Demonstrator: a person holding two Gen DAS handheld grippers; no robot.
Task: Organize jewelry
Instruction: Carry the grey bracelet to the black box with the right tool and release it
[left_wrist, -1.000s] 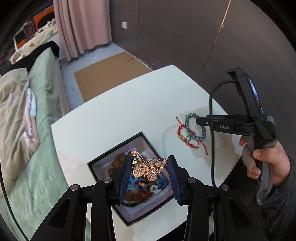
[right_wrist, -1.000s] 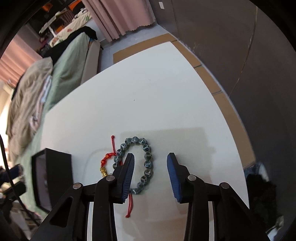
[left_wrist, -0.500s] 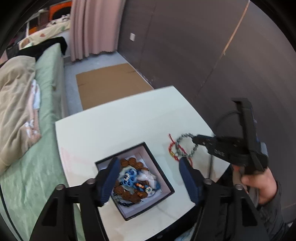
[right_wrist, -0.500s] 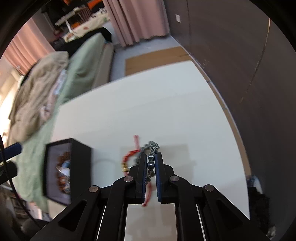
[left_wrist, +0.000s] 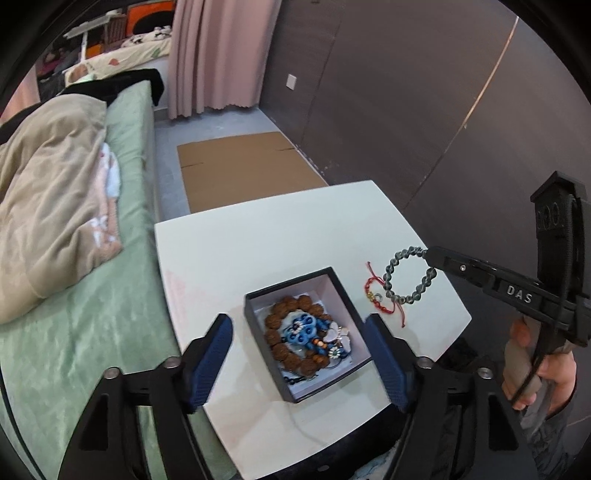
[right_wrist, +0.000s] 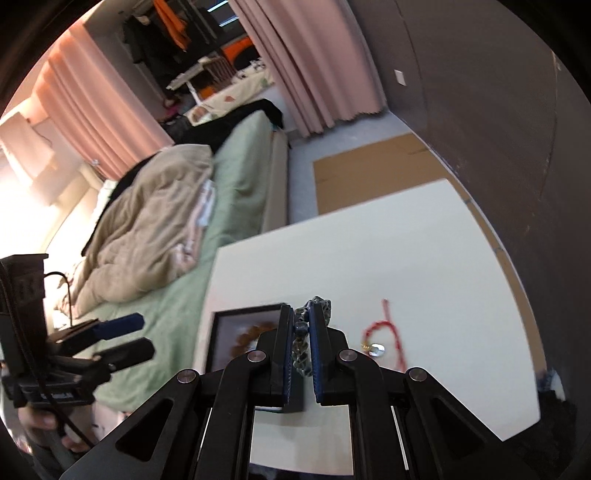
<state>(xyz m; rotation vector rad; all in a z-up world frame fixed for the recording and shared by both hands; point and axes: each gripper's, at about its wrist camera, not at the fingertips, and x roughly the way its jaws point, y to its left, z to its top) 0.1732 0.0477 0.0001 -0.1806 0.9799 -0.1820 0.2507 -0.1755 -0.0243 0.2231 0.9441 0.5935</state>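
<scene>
Right gripper (right_wrist: 300, 334) has its blue-padded fingers (right_wrist: 317, 354) pinched narrow on the grey-green beaded bracelet (left_wrist: 408, 273), which hangs as a loop from the tips, lifted clear of the white square surface (left_wrist: 258, 243). Seen from the left wrist, the loop dangles beside the far right corner of the box, above the red cord bracelet with small gold beads (left_wrist: 376, 295), which lies flat on the surface just right of the box.

Left gripper (left_wrist: 299, 354) hovers above the black open jewelry box with pale lining (left_wrist: 255, 310); its fingers (left_wrist: 212, 354) are spread wide and opening, nothing between them. Inside the box: brown wooden bead bracelet (left_wrist: 280, 321), a blue beaded piece (left_wrist: 301, 330), and a pale butterfly-shaped brooch (left_wrist: 338, 336) on top, toward the near right side.

A hand (left_wrist: 543, 373) grips the right gripper's handle. Green bed (left_wrist: 92, 295) with a beige blanket (left_wrist: 51, 206) sits left of the surface.
</scene>
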